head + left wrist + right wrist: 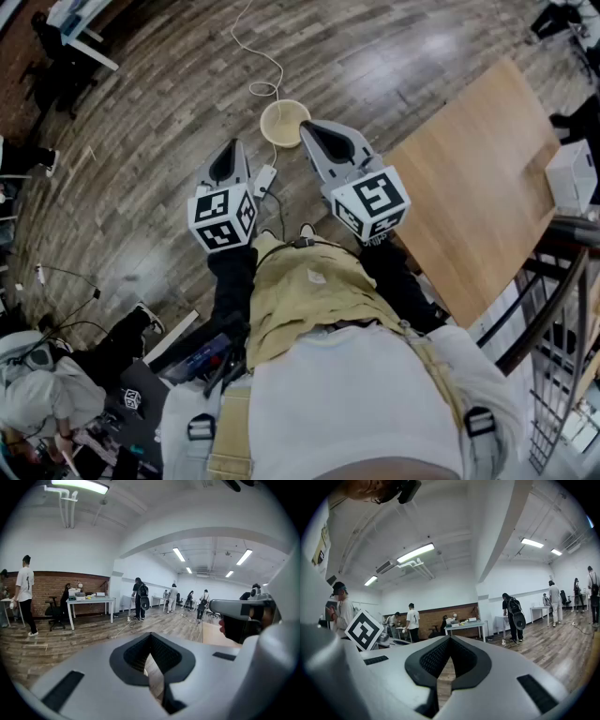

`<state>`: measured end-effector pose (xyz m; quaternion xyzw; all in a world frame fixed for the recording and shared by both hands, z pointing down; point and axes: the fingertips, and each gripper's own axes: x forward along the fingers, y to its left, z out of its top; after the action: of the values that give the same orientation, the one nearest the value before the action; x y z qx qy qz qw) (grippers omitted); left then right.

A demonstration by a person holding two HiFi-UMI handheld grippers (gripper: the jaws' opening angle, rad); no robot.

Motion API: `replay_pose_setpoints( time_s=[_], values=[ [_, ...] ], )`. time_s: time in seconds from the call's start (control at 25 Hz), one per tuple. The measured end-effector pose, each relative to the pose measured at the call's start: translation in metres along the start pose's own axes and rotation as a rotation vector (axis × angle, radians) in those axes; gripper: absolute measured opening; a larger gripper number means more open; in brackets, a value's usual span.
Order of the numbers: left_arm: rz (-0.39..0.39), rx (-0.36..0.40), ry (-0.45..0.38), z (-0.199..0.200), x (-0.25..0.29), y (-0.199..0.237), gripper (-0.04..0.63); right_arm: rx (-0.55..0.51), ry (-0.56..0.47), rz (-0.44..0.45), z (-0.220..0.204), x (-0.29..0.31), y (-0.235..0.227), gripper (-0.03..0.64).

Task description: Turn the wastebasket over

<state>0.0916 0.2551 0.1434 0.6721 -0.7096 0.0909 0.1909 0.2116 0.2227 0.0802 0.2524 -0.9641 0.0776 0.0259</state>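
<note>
The wastebasket [284, 122], a small round cream bin, stands on the wood floor with its open mouth up, just ahead of both grippers. My left gripper [230, 150] is held in the air to its left, jaws together and nothing between them. My right gripper [307, 129] hovers with its tip near the bin's right rim, and its jaws also meet on nothing. In the left gripper view the closed jaws [151, 638] point across the room and the bin is hidden. The right gripper view shows its closed jaws [450, 639] and no bin.
A light wooden table [478, 187] stands to the right, with a white box [574, 173] on it. A white cable [258, 56] and a white plug strip [265, 178] lie on the floor by the bin. A metal railing [553, 319] is at the lower right. People sit at the lower left.
</note>
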Motion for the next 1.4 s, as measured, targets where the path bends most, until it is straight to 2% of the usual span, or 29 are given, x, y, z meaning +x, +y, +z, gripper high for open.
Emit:
replay_pose_setpoints(
  time_s=[0.52, 0.8, 1.16, 1.4],
  values=[
    [0.010, -0.005, 0.001, -0.002, -0.008, 0.004, 0.002, 0.004, 0.015, 0.032, -0.005, 0.001, 0.012, 0.020],
    [0.009, 0.002, 0.021, -0.012, -0.010, 0.002, 0.002, 0.057, 0.046, 0.046, -0.023, 0.005, 0.008, 0.021],
    [0.017, -0.048, 0.064, -0.033, 0.003, 0.046, 0.002, 0.076, 0.131, 0.056, -0.056, 0.044, 0.021, 0.021],
    [-0.032, -0.074, 0.090, -0.032, 0.045, 0.094, 0.002, 0.095, 0.188, -0.019, -0.077, 0.099, 0.009, 0.021]
  ],
)
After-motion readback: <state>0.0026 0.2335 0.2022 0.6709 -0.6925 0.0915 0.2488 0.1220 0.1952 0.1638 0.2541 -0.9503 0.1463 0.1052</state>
